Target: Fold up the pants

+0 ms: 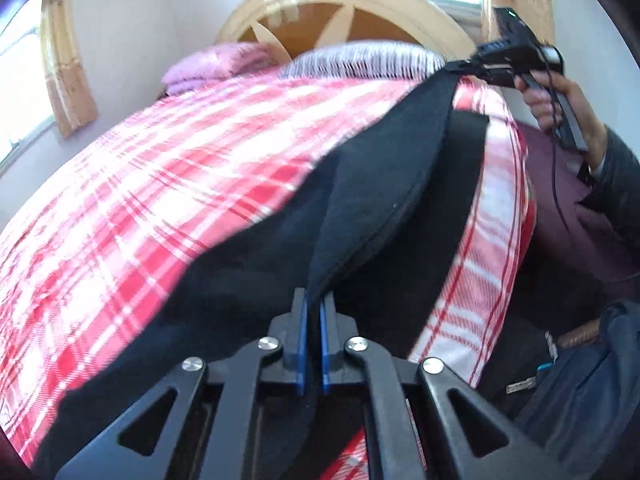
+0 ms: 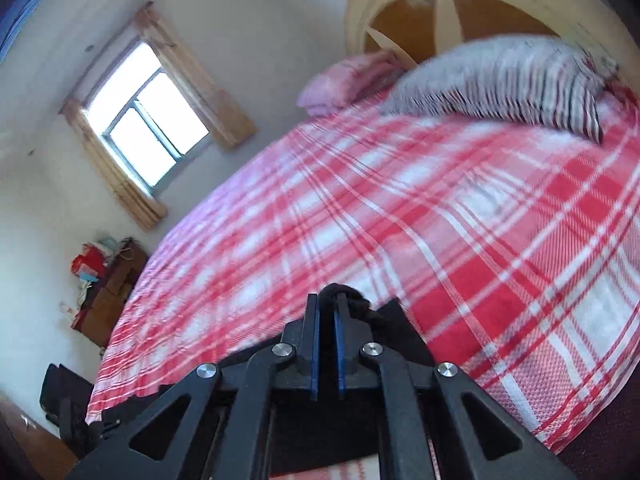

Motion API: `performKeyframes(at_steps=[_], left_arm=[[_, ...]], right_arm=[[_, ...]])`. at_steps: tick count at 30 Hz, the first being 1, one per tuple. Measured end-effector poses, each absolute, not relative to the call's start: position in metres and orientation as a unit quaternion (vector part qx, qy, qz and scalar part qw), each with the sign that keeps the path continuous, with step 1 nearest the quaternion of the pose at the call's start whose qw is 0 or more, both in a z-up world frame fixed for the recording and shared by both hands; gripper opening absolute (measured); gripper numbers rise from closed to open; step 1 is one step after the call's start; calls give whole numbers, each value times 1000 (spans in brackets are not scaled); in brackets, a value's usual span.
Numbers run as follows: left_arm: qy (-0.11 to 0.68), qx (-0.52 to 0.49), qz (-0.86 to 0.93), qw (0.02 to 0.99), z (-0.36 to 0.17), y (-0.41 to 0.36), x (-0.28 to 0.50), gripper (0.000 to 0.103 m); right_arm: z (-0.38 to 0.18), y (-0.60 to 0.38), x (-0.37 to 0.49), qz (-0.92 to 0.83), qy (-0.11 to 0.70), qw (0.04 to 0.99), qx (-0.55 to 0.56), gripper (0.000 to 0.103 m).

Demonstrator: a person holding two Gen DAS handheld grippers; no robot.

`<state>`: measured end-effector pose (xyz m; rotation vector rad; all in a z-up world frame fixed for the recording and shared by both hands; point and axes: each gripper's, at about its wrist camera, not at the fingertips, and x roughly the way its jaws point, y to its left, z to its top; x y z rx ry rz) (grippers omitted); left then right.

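Black pants (image 1: pixel 376 184) hang stretched above the red-and-white plaid bed (image 1: pixel 160 184). My left gripper (image 1: pixel 314 300) is shut on one end of the pants, the cloth pinched between its blue pads. My right gripper (image 1: pixel 460 67) shows far off in the left wrist view, shut on the other end near the headboard, held by a hand. In the right wrist view the right gripper (image 2: pixel 328 300) is shut on a bunched black edge of the pants (image 2: pixel 352 300), above the bed (image 2: pixel 440 220).
A striped pillow (image 2: pixel 500 80) and a pink pillow (image 2: pixel 344 80) lie at the wooden headboard (image 1: pixel 352 4). A window (image 2: pixel 148 120) is on the left wall. Boxes and bags (image 2: pixel 104 280) stand on the floor by the bed's far side. The person's body (image 1: pixel 592 240) is to the right.
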<state>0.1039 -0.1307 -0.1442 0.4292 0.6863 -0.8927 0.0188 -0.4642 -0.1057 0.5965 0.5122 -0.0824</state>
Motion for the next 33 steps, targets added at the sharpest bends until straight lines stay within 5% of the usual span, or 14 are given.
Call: performKeyframes(at_steps=[11, 16, 20, 25, 27, 29, 33], left_arm=[[358, 235, -450, 783, -189, -139, 81, 6], [364, 234, -454, 779, -187, -141, 85, 6], [366, 231, -454, 778, -187, -146, 92, 7], [364, 231, -453, 780, -187, -146, 89, 7], [366, 226, -454, 780, -188, -145, 90, 7], [366, 223, -455, 780, -189, -143, 89, 7], [365, 222, -454, 782, -189, -143, 89, 7]], right_arm=[[-153, -470, -27, -67, 332, 902, 267, 7], [-136, -485, -38, -122, 300, 909, 262, 37], [-118, -499, -14, -102, 296, 907, 280, 38], [-135, -502, 51, -58, 389, 869, 300, 38], [-144, -501, 63, -52, 405, 862, 301, 32], [-148, -496, 73, -45, 417, 859, 294, 7], [-128, -485, 70, -45, 378, 888, 259, 3]])
